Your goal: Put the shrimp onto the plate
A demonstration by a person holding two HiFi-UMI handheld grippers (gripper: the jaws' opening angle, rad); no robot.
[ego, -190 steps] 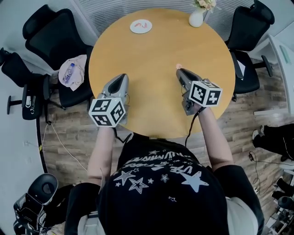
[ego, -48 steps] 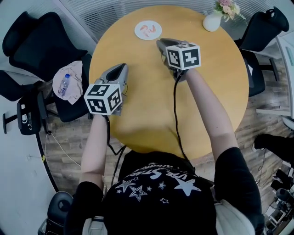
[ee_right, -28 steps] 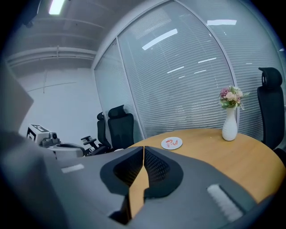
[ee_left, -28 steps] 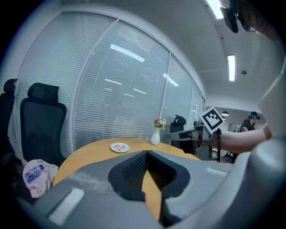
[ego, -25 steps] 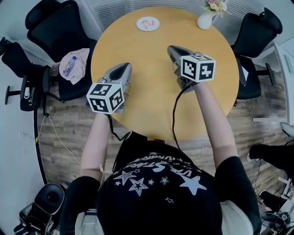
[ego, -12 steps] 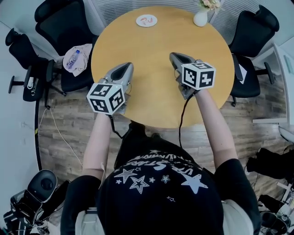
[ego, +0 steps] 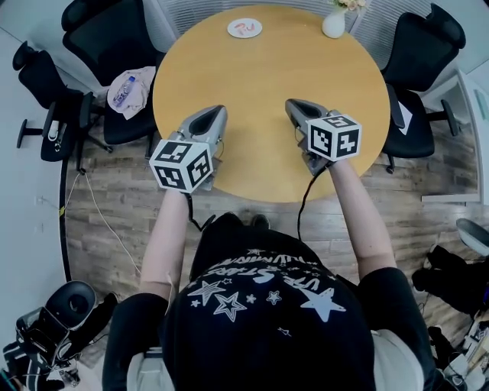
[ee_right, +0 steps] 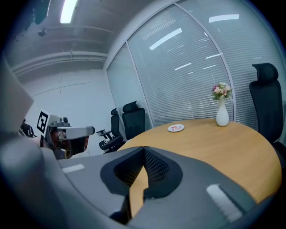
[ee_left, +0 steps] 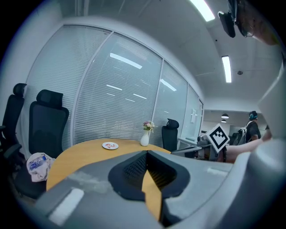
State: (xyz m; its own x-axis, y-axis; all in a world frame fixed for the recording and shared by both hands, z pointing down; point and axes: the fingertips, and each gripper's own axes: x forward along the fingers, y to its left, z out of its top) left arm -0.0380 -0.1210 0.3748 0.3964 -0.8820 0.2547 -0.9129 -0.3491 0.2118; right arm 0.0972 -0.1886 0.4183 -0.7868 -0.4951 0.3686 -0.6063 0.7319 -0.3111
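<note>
The shrimp [ego: 245,27] is seen on the plate [ego: 234,32] at the table's [ego: 267,84] 12 o'clock edge, so the task is judged done. The left gripper [ego: 216,114] and right gripper [ego: 294,106] are pressed together, empty, towards 6 o'clock.

Flowers [ego: 345,4] in vase [ego: 333,26] cut by top edge; red bits [ego: 245,28] on plate [ego: 232,29] too small to identify.

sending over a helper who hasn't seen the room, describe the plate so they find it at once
Find the round wooden table; two things sit at its far side, away from the person. The plate is the flat white disc with reddish shrimp on it, while its neighbour, a white vase of flowers, stands upright.
</note>
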